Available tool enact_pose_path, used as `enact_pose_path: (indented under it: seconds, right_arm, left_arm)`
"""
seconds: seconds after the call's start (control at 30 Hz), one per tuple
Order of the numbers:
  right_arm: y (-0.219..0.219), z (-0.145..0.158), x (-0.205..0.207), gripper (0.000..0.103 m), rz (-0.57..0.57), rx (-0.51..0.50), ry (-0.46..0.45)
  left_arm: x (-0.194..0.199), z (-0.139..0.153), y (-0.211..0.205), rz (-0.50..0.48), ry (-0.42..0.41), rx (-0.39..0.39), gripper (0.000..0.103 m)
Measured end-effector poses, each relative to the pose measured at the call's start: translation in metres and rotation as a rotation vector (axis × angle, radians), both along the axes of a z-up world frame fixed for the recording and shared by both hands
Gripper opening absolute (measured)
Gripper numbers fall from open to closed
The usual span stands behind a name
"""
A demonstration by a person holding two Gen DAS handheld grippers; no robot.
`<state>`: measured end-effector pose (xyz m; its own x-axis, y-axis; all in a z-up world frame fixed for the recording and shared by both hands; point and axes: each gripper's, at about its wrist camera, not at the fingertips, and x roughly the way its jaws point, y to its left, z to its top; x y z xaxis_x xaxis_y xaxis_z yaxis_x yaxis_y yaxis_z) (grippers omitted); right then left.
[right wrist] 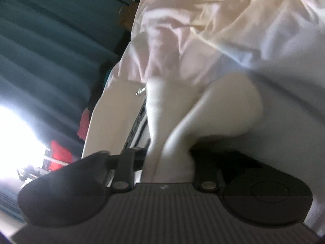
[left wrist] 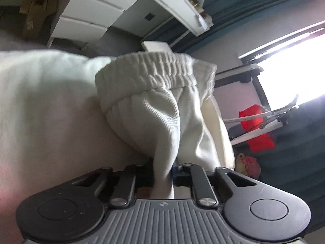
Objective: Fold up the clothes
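Observation:
A white knit garment [left wrist: 154,109] with an elastic ribbed band [left wrist: 156,71] fills the middle of the left wrist view. My left gripper [left wrist: 164,172] is shut on a fold of this garment just below the band and holds it up in the air. In the right wrist view the same white garment [right wrist: 213,46] hangs crumpled and blurred across the top and right. My right gripper [right wrist: 168,158] is shut on a bunched part of it. The fingertips of both grippers are hidden in the cloth.
A white drawer unit [left wrist: 87,14] and a white shelf [left wrist: 182,6] stand behind. Teal curtains [right wrist: 46,46] hang by a bright window [left wrist: 294,69]. A red object [left wrist: 258,128] and a small pink and yellow cloth [left wrist: 247,162] lie at the right.

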<state>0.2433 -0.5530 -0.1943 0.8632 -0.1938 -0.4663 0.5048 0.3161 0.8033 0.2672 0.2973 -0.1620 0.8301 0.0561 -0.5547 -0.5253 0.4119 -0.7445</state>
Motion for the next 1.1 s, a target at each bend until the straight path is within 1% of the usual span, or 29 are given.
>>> enact_pose_path:
  seconds: [0.03, 0.13, 0.2, 0.33, 0.43, 0.5, 0.53, 0.63, 0.7, 0.73, 0.77, 0.87, 0.9, 0.93, 0.97, 1.03, 1.07, 1.1]
  right_arm:
    - [-0.004, 0.0, -0.01, 0.019, -0.01, 0.015, -0.016]
    - [-0.006, 0.001, -0.03, 0.016, -0.037, 0.045, -0.051]
    - [-0.006, 0.008, -0.036, 0.014, -0.038, 0.043, -0.06]
    - [-0.007, 0.023, -0.051, 0.01, -0.027, 0.056, -0.086]
    - [-0.009, 0.038, -0.065, 0.008, -0.007, 0.054, -0.093]
    - [-0.013, 0.046, -0.076, 0.008, -0.003, 0.063, -0.094]
    - [-0.015, 0.05, -0.082, 0.008, -0.001, 0.069, -0.091]
    - [-0.012, 0.058, -0.104, 0.008, -0.002, 0.071, -0.072]
    - [-0.013, 0.06, -0.117, 0.008, -0.012, 0.089, -0.064]
    - [-0.011, 0.061, -0.125, 0.008, -0.014, 0.093, -0.049]
    - [-0.01, 0.061, -0.133, 0.008, -0.016, 0.097, -0.034]
    - [-0.011, 0.051, -0.141, 0.009, -0.009, 0.097, 0.078]
    - [-0.01, 0.044, -0.144, 0.011, -0.004, 0.112, 0.107]
    - [-0.01, 0.039, -0.148, 0.012, -0.008, 0.146, 0.117]
    - [-0.011, 0.033, -0.153, 0.014, -0.013, 0.18, 0.127]
    - [-0.012, 0.025, -0.163, 0.028, -0.032, 0.249, 0.132]
    - [-0.011, 0.027, -0.167, 0.031, -0.041, 0.25, 0.132]
    - [-0.01, 0.029, -0.172, 0.036, -0.05, 0.251, 0.133]
  left_arm:
    - [-0.002, 0.006, -0.002, 0.007, -0.011, 0.007, 0.01]
    - [-0.015, 0.027, -0.012, 0.028, -0.068, 0.024, 0.009]
    - [-0.02, 0.042, -0.012, 0.036, -0.108, 0.022, 0.009]
    - [-0.049, 0.07, -0.013, 0.051, -0.176, 0.004, 0.008]
    - [-0.074, 0.091, -0.007, 0.036, -0.216, 0.047, 0.008]
    - [-0.097, 0.101, 0.002, 0.048, -0.23, 0.038, 0.008]
    - [-0.108, 0.103, 0.008, 0.055, -0.23, 0.017, 0.008]
    - [-0.143, 0.102, 0.023, 0.075, -0.214, -0.018, 0.008]
    - [-0.163, 0.097, 0.031, 0.091, -0.178, -0.066, 0.008]
    - [-0.172, 0.094, 0.036, 0.099, -0.157, -0.096, 0.008]
    - [-0.177, 0.09, 0.039, 0.096, -0.13, -0.109, 0.009]
    - [-0.181, 0.082, 0.04, 0.051, 0.0, -0.045, 0.01]
    - [-0.182, 0.085, 0.036, 0.036, 0.016, -0.018, 0.01]
    - [-0.183, 0.088, 0.032, 0.021, 0.032, 0.009, 0.011]
    - [-0.184, 0.091, 0.029, 0.007, 0.048, 0.036, 0.014]
    - [-0.187, 0.098, 0.021, -0.023, 0.08, 0.09, 0.024]
    - [-0.188, 0.101, 0.017, -0.038, 0.096, 0.118, 0.036]
    - [-0.189, 0.104, 0.013, -0.052, 0.112, 0.145, 0.046]
